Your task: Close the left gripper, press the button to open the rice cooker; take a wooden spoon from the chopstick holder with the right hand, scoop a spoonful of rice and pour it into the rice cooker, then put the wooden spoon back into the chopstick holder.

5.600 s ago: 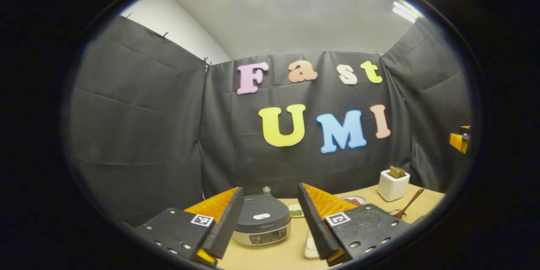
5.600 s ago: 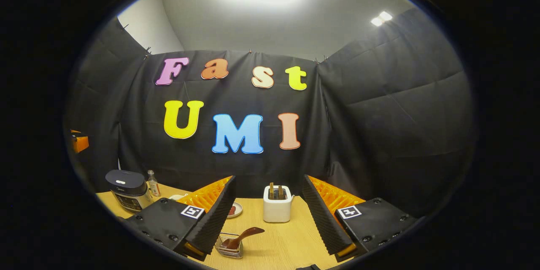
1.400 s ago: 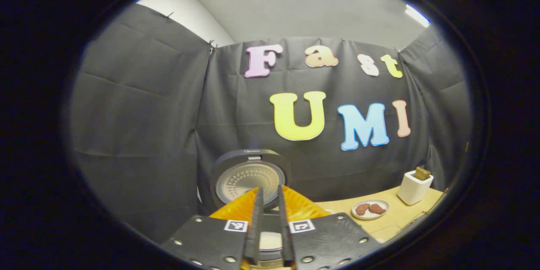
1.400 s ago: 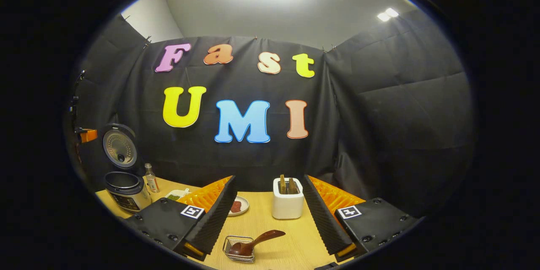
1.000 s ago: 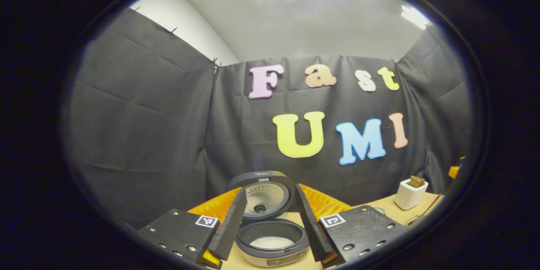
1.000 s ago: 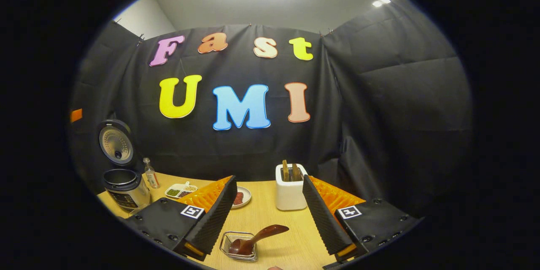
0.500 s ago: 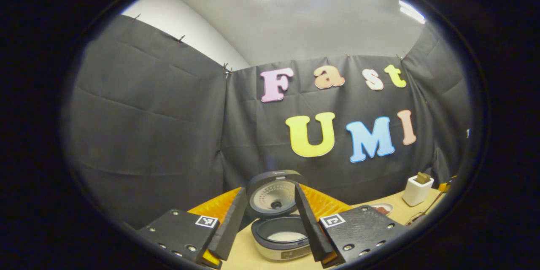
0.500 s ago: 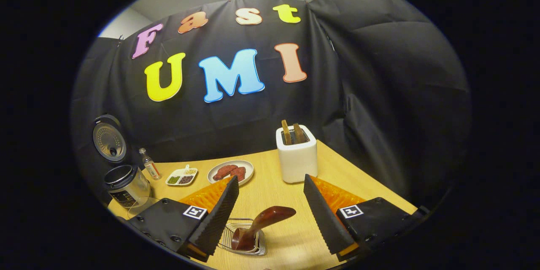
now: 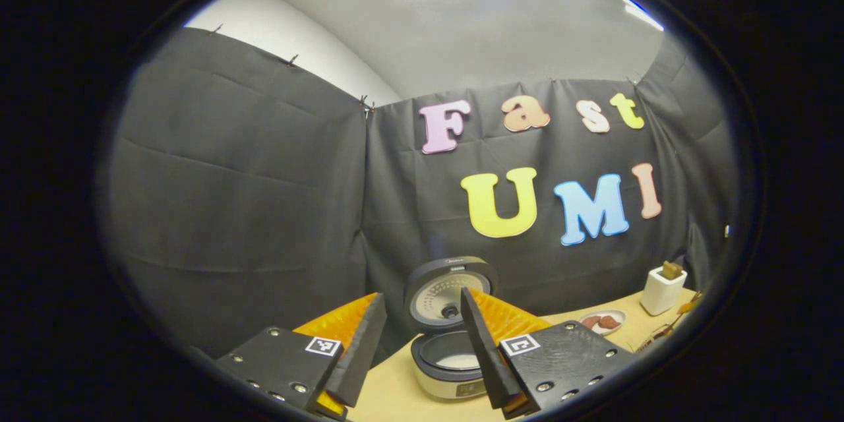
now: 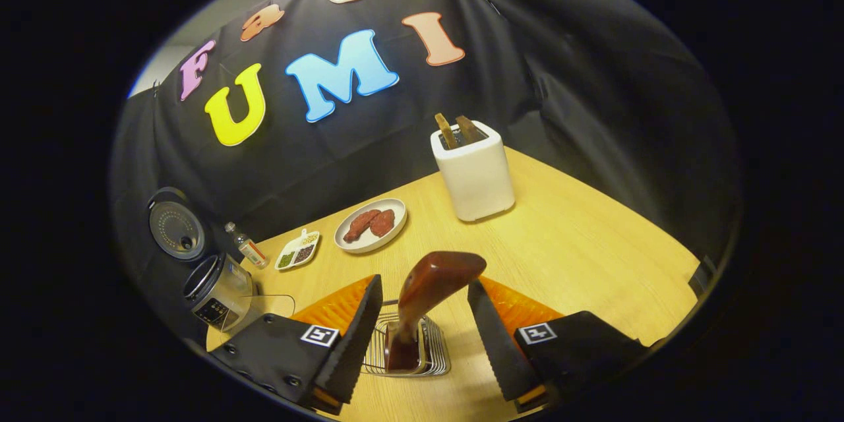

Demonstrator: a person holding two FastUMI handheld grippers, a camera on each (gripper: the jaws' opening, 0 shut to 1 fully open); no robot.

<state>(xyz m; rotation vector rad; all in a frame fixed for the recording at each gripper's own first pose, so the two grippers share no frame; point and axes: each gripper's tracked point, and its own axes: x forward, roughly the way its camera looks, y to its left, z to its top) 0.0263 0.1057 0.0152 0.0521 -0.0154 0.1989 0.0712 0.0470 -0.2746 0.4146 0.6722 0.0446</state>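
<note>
- The right tool (image 10: 422,316) hangs released above a wire holder (image 10: 409,349) near the tabletop's (image 10: 580,237) front edge, its two fingers either side of the wooden spoon (image 10: 428,290), not touching.
- The spoon stands tilted in the holder, handle up between the fingers.
- The left tool (image 9: 422,343) is also released, holding nothing, in front of the rice cooker (image 9: 448,362).
- The cooker sits at the tabletop's left edge with its lid (image 9: 448,290) raised (something white lies inside).
- Risk, as a judgement: clamping on the smooth, slanted handle could let it slip or drag the light holder along.
</note>
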